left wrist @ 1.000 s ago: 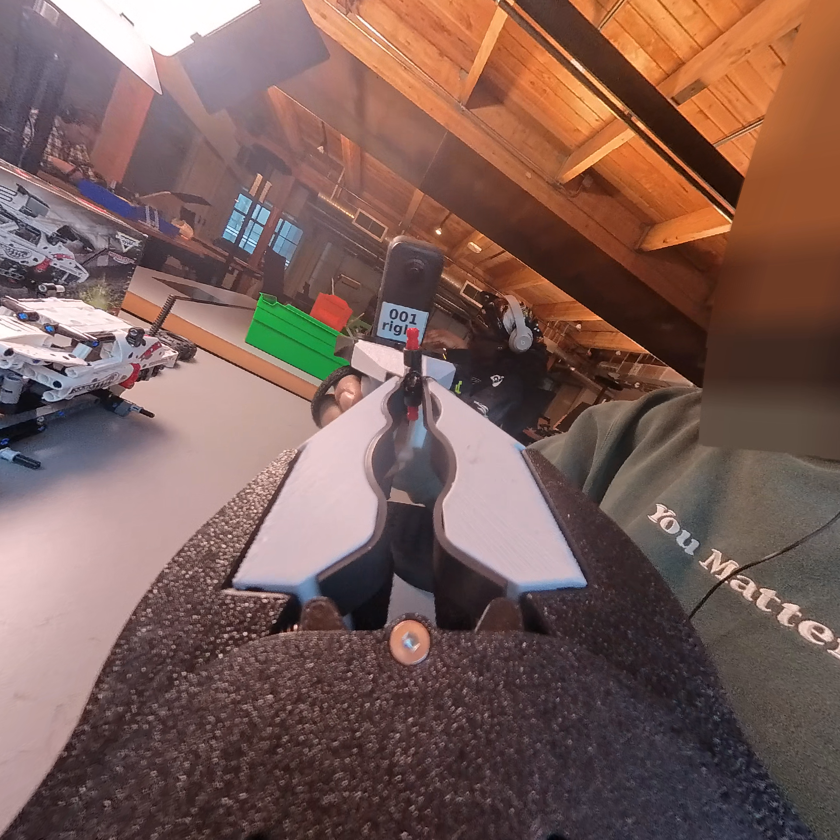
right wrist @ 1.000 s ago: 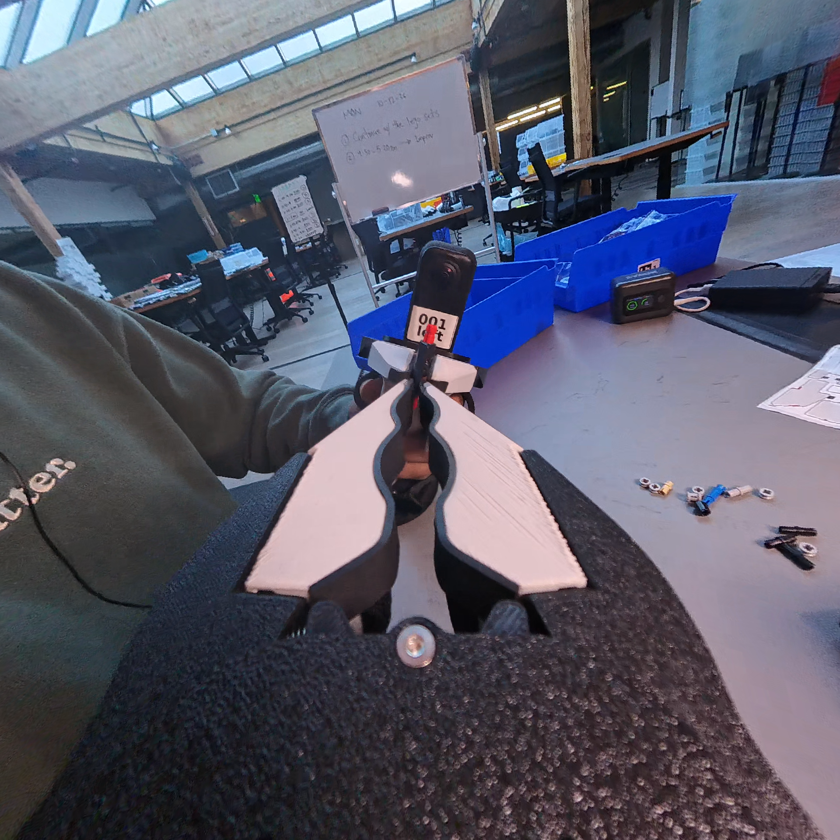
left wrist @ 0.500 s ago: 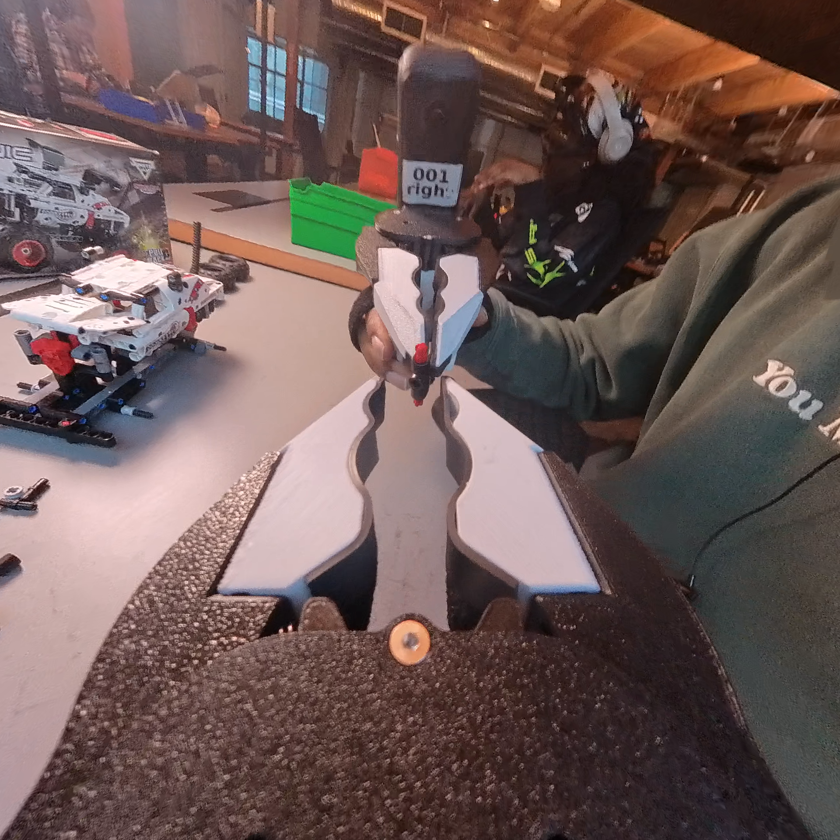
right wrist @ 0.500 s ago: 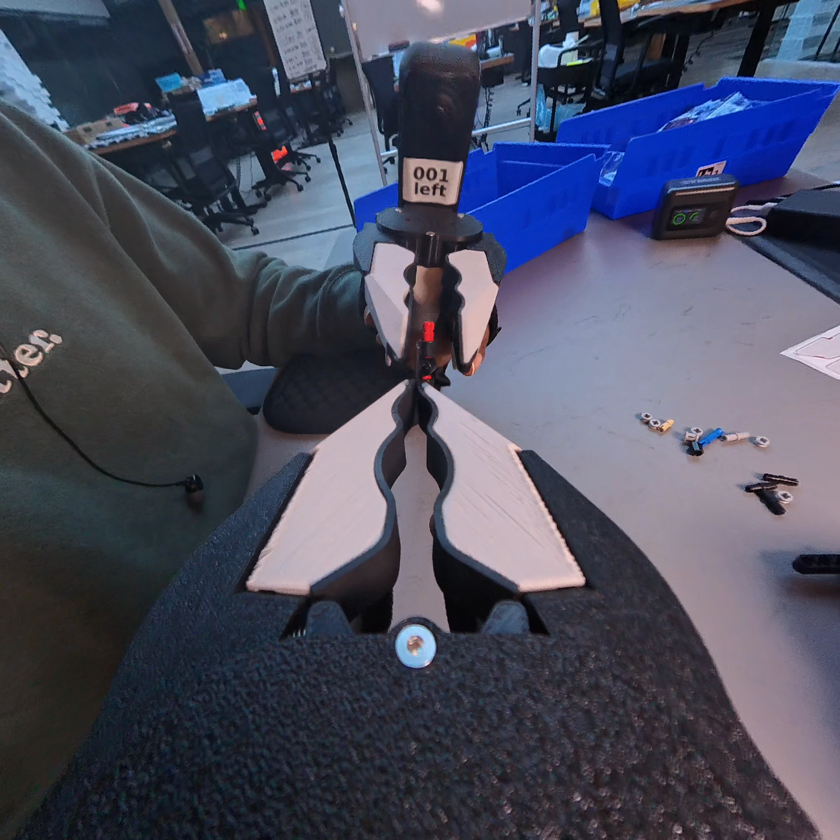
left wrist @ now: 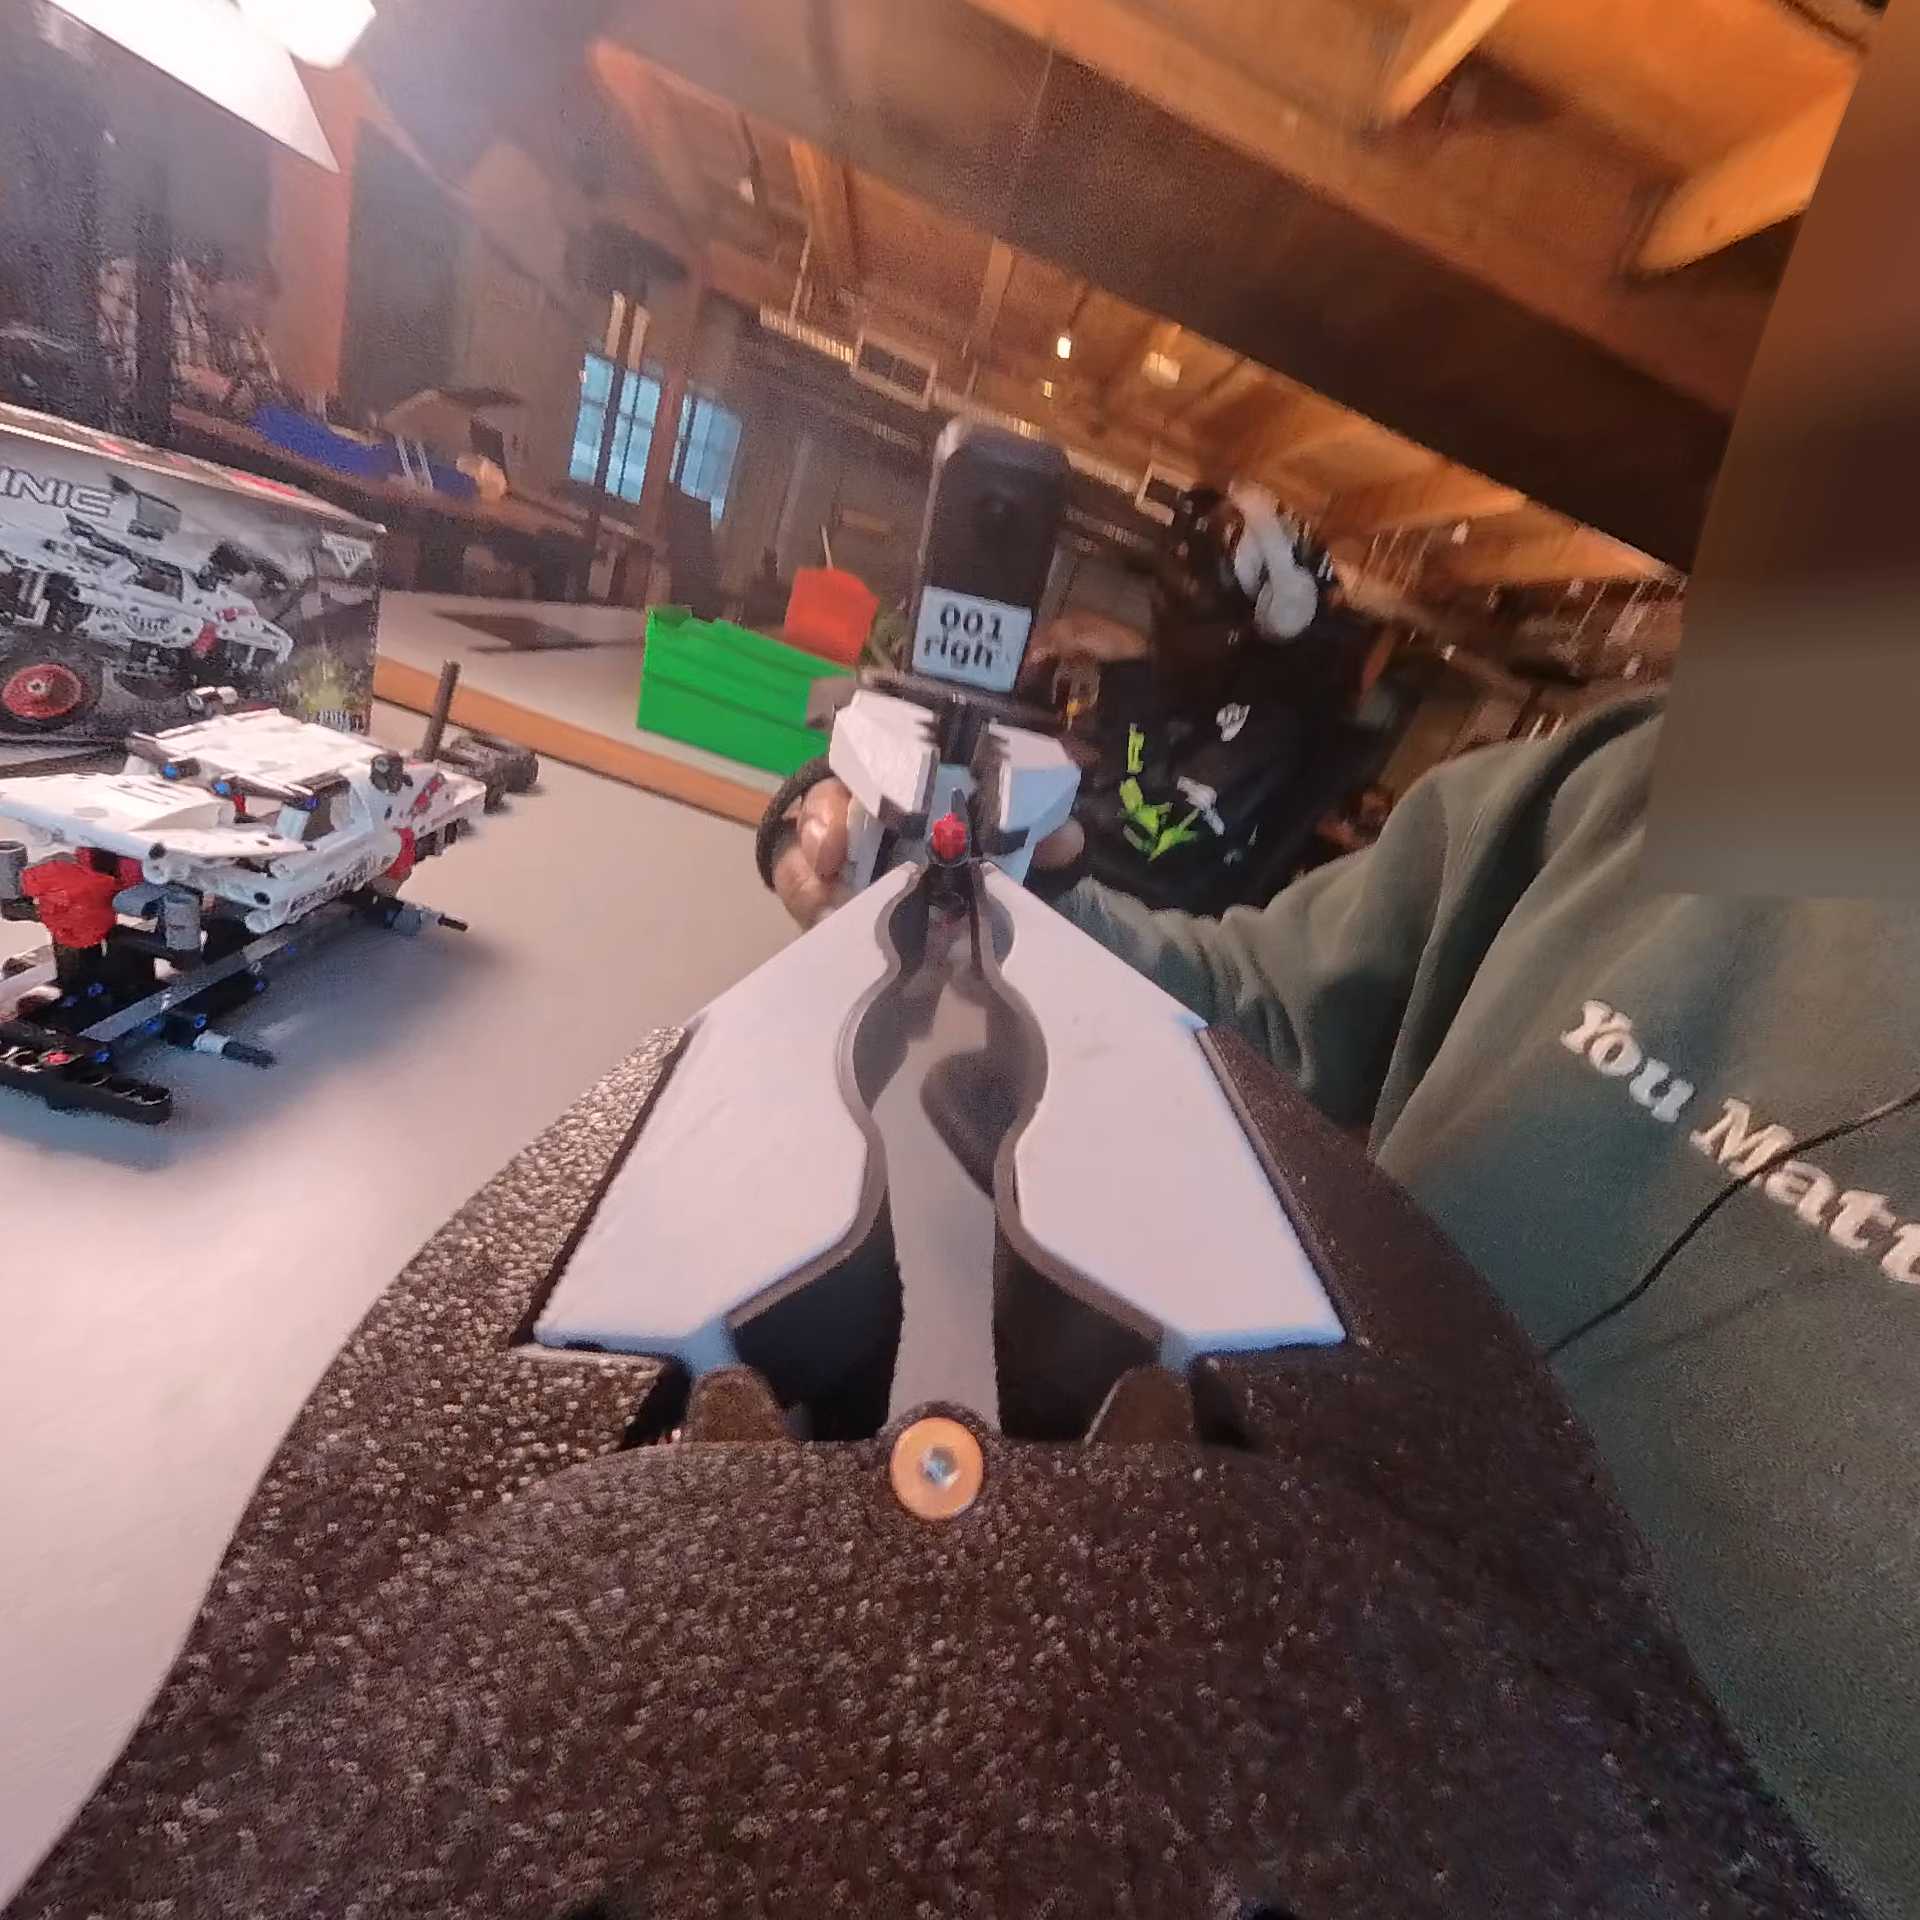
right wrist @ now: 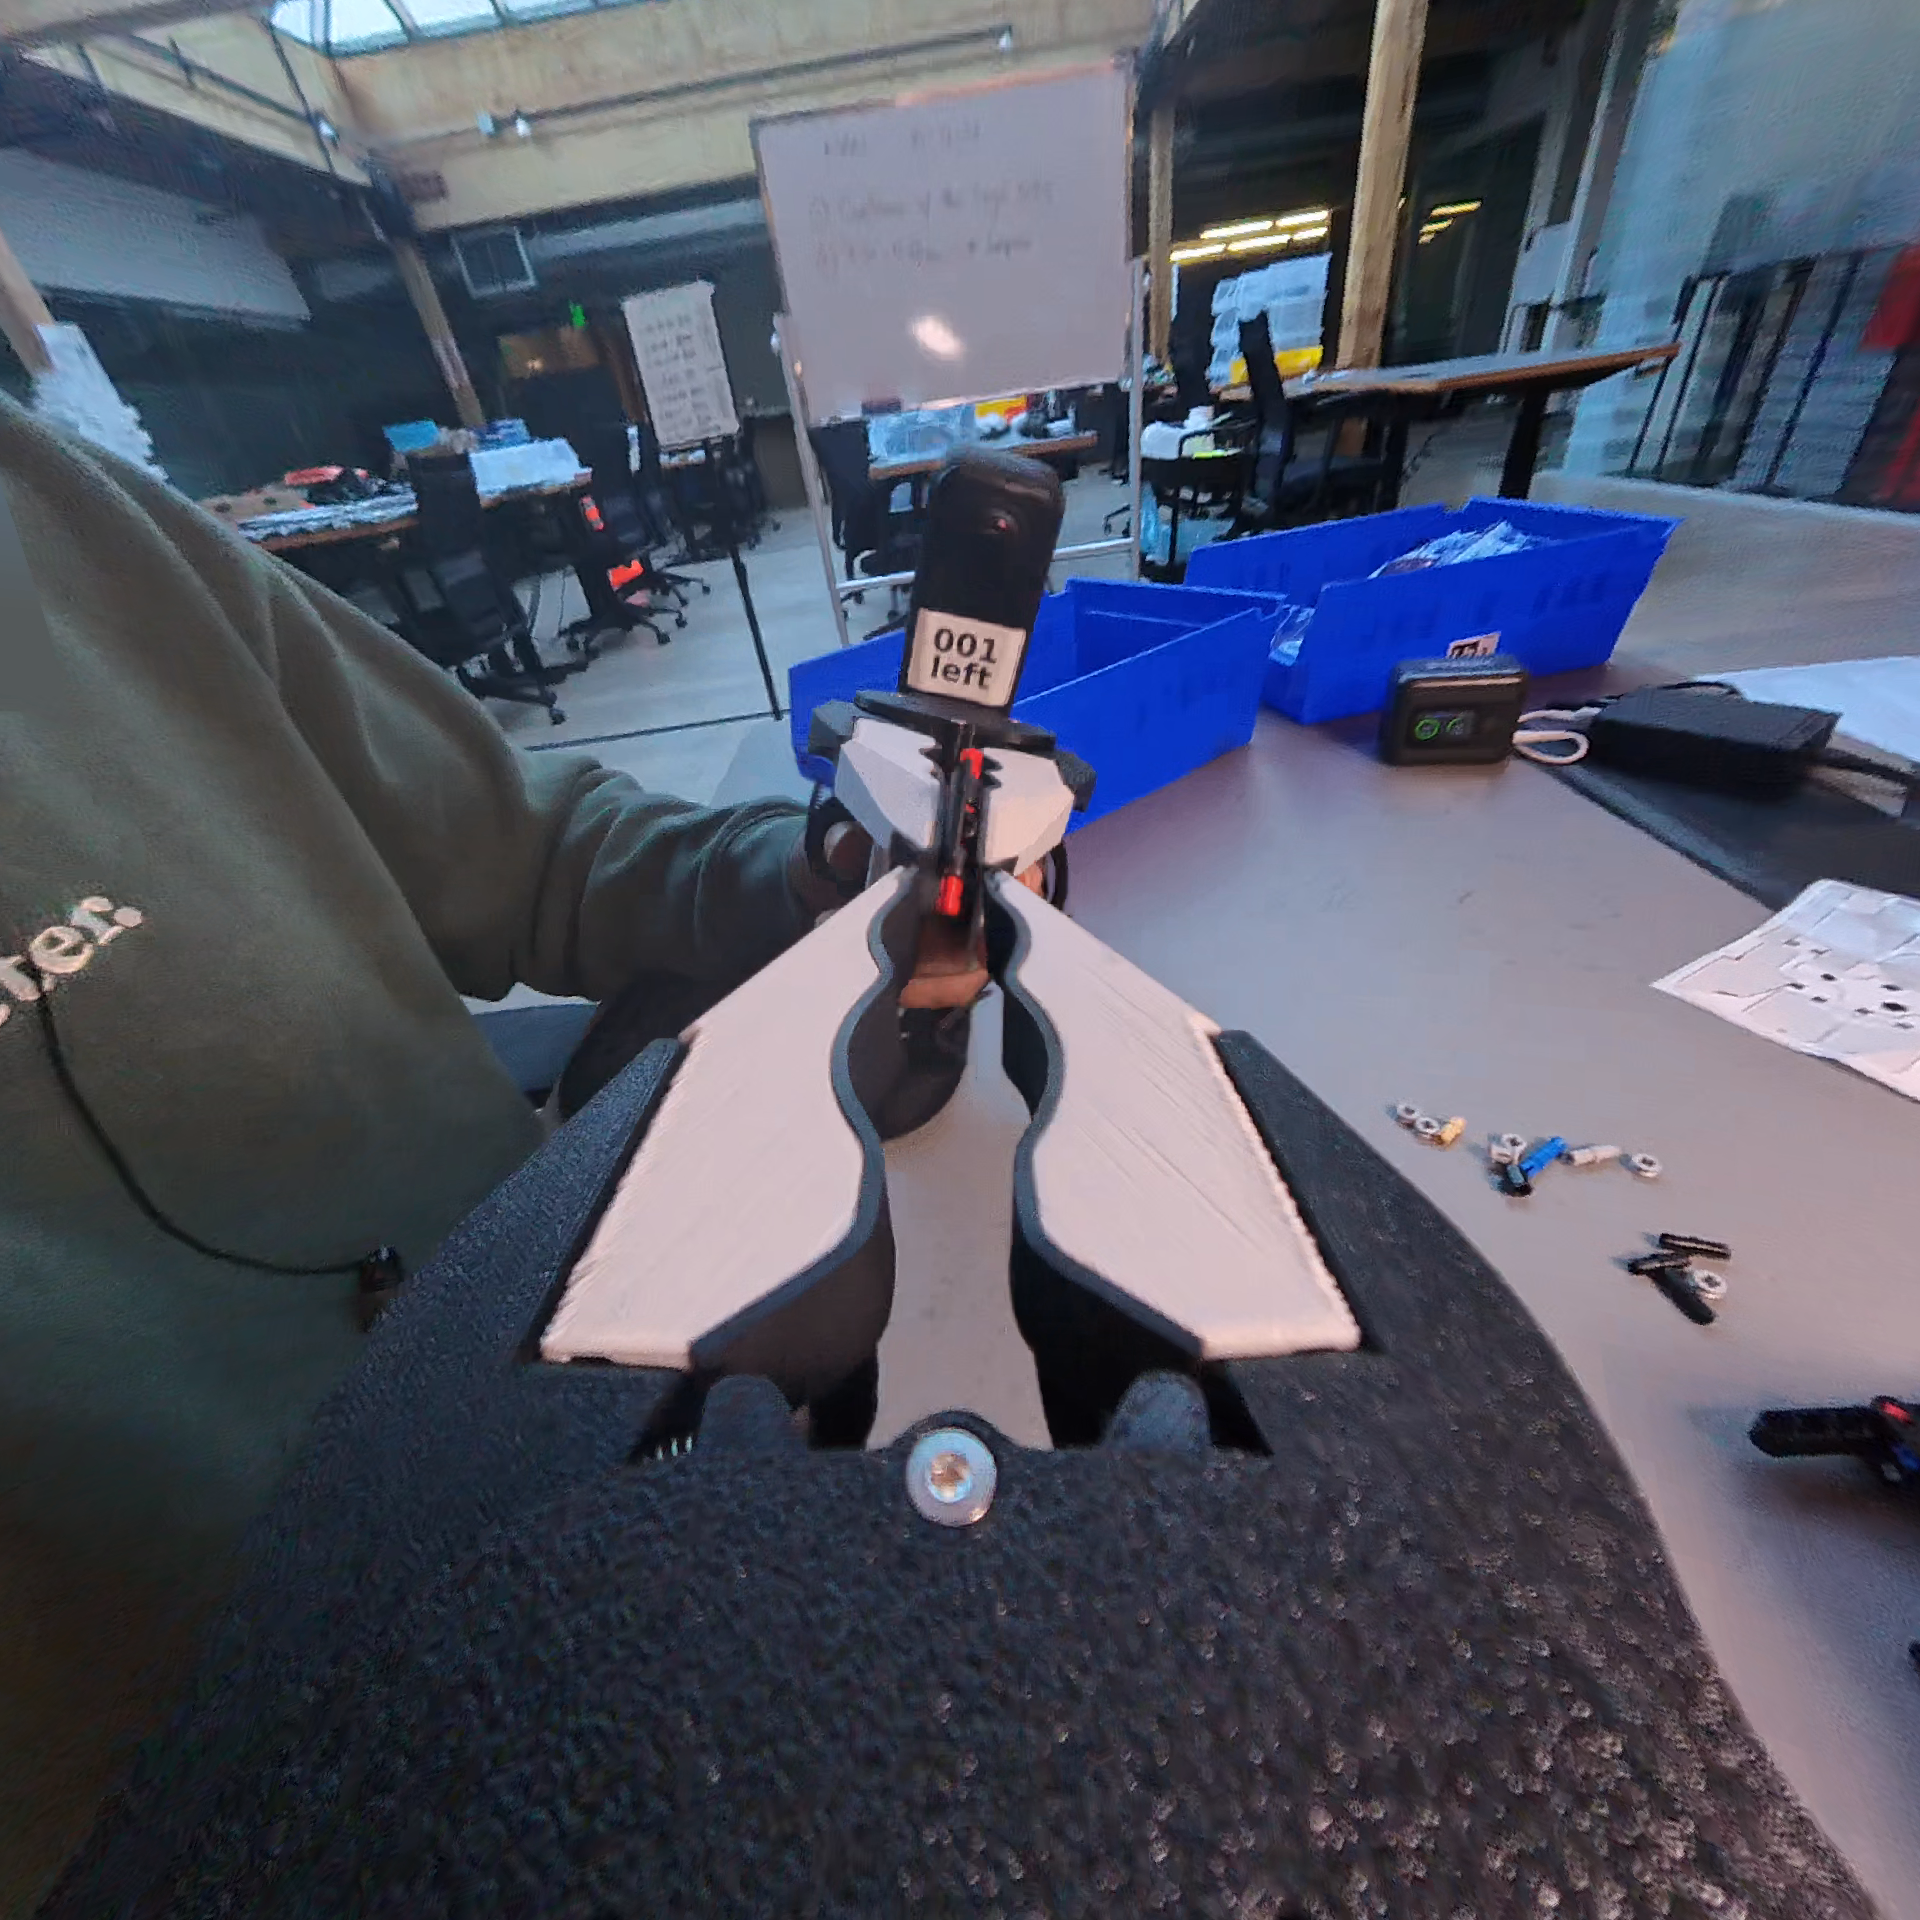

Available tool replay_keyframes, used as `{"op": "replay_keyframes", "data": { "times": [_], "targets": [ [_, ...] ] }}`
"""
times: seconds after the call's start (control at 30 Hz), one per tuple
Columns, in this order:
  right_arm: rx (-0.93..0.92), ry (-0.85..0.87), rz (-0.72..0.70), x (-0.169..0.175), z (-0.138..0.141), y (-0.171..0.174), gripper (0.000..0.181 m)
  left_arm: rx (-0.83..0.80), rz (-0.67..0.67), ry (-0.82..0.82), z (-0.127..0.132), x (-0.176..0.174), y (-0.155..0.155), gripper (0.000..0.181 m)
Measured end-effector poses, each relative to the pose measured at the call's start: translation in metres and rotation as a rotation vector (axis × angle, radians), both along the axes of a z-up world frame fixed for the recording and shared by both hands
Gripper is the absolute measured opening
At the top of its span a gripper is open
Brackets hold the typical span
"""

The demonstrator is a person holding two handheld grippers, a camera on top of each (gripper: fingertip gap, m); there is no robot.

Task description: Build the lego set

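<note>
A small black lego piece with red ends point(left wrist: 948, 844) is held in the air between my two grippers, which face each other tip to tip. My left gripper point(left wrist: 948, 891) is shut on one end of it. My right gripper point(right wrist: 948, 885) is shut on the other end, where a red part point(right wrist: 948, 894) shows between its tips. The right gripper also shows in the left wrist view point(left wrist: 954, 784), and the left gripper in the right wrist view point(right wrist: 961, 800). The part-built white lego truck point(left wrist: 229, 831) stands on the grey table point(left wrist: 582, 935) to the left.
The lego box point(left wrist: 177, 603) and black tyres point(left wrist: 499, 764) lie behind the truck, with a green bin point(left wrist: 727, 696) farther back. Blue bins point(right wrist: 1143, 675), a black device point(right wrist: 1449, 712), a printed sheet point(right wrist: 1818, 987) and loose small parts point(right wrist: 1527, 1148) lie to the right. A person sits behind. Both grippers' tips are close together, under 4 cm apart. From either gripper's tips it is about 25 cm to the part-built white lego truck point(left wrist: 229, 831).
Half a second ago my left gripper was open and apart from the piece. It has closed on the piece again, and both grippers have tilted upward.
</note>
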State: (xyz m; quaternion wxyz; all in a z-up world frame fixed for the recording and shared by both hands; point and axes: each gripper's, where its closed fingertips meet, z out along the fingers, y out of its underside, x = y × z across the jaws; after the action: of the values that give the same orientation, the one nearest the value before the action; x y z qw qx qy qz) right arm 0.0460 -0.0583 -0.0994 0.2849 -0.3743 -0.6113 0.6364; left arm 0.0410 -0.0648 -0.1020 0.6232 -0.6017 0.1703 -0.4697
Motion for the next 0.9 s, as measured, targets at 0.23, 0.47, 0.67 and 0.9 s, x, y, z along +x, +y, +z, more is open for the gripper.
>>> {"op": "replay_keyframes", "data": {
  "times": [0.23, 0.47, 0.67, 0.9],
  "targets": [
    [0.274, 0.175, -0.298, -0.027, 0.005, 0.004, 0.024, -0.076, -0.012, -0.423, 0.018, -0.020, 0.010, 0.005],
    [0.460, 0.222, -0.418, -0.032, 0.006, 0.005, 0.007, -0.098, -0.008, -0.451, 0.012, -0.019, 0.013, 0.004],
    [0.504, 0.230, -0.395, -0.029, 0.004, 0.003, 0.002, -0.116, -0.042, -0.478, 0.011, -0.017, 0.013, 0.004],
    [0.575, 0.274, -0.410, -0.028, 0.006, 0.001, 0.007, -0.126, -0.082, -0.587, 0.015, -0.025, 0.011, 0.005]
  ]
}}
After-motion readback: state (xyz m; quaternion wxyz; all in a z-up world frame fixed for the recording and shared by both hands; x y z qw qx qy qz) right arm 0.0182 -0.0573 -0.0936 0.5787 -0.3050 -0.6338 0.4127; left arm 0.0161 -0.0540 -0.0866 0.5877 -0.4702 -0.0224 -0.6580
